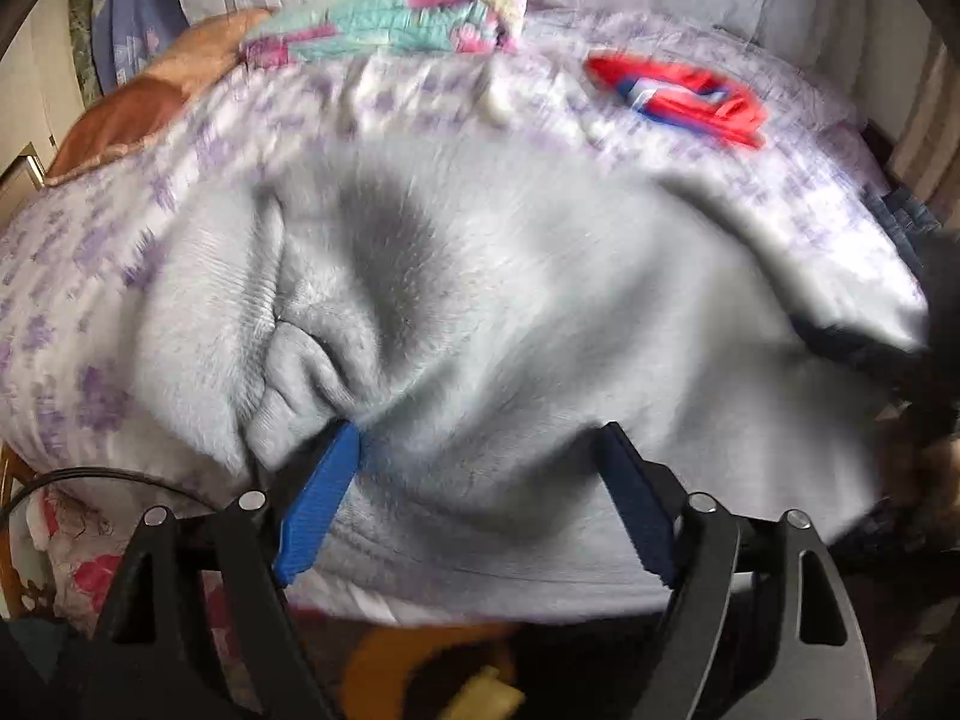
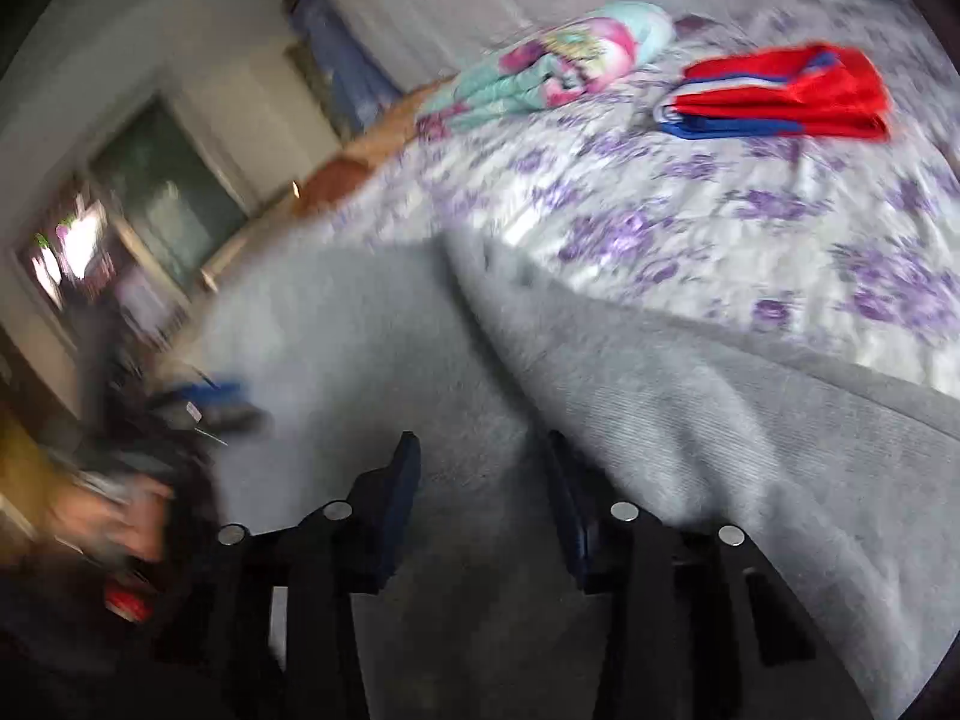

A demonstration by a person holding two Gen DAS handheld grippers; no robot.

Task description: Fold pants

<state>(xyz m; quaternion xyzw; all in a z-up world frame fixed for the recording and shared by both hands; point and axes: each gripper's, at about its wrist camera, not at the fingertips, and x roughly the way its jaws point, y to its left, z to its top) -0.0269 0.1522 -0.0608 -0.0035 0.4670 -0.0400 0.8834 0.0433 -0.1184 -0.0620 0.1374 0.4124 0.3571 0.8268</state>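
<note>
So I've got these fuzzy light grey pants [image 1: 492, 312] spread over the near part of the bed, on top of the purple-flowered bedspread [image 1: 78, 276], and everything's a bit motion-blurred. My left gripper [image 1: 480, 438] has its blue fingers [image 1: 318, 510] spread wide apart with grey fabric bunched up between them, the left one right up against the ribbed cuff or waistband bit, but it isn't pinching anything as far as I can see, the cloth just lies loose in the gap. From the right wrist view, my right gripper [image 2: 480, 450] also has its jaws apart, the dark fingers [image 2: 390, 516] hovering over or resting on the pants [image 2: 690, 420], with fabric filling the space between them; can't honestly tell if they're touching it. A fold edge of the pants runs diagonally just beyond the right gripper, and past that edge is bare bedspread [image 2: 720, 222]. Further back from the pants there's a folded red and blue garment [image 2: 786, 96], well apart from them, and beside that, toward the headboard side, a rolled-up teal and pink blanket [image 2: 540, 66]. Same two show in the left view too, red garment [image 1: 678, 96] and teal blanket [image 1: 390, 18], both behind the pants. An orange-brown pillow [image 1: 156, 96] sits just beside the blanket.
</note>
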